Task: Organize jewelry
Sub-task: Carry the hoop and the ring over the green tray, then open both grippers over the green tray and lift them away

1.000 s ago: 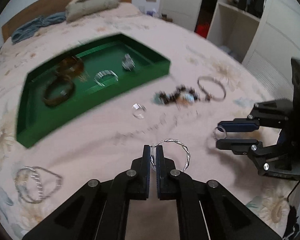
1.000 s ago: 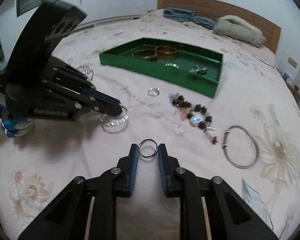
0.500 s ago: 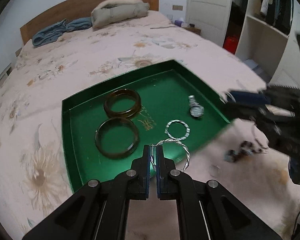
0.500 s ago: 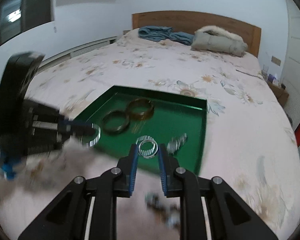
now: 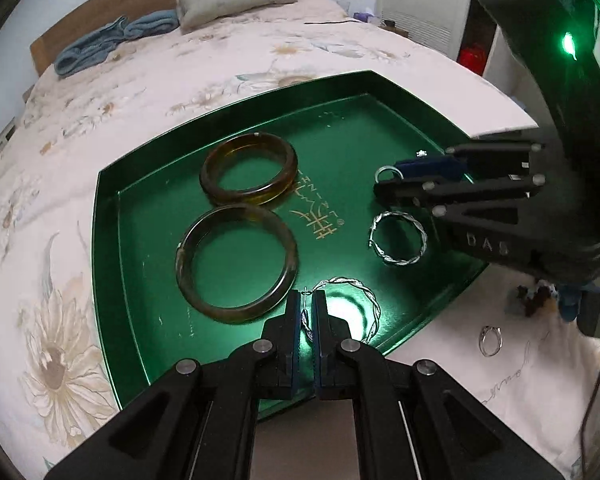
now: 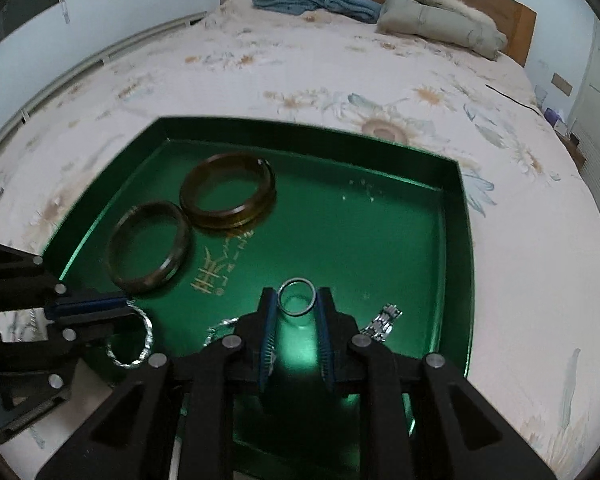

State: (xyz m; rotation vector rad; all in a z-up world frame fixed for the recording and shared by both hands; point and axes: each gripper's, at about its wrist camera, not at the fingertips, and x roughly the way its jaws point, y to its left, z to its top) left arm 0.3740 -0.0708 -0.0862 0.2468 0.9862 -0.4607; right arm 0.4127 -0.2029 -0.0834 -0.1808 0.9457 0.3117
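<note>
Inside green tray (image 5: 112, 264), two amber bangles (image 5: 238, 258), twisted bracelet (image 5: 398, 238), watch (image 6: 384, 320), left jaws pinching twisted hoop (image 5: 364, 296), right jaws pinching ring (image 6: 297, 290)

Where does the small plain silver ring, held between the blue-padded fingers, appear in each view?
Left wrist view: small plain silver ring right of centre, at the right gripper tips.
Right wrist view: ring at lower centre.
Shared landmark: the gold lettering on the green tray.

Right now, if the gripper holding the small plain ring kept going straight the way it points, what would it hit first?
Probably the bare green floor of the tray; the right gripper with its ring points there, though depth is unclear.
</note>
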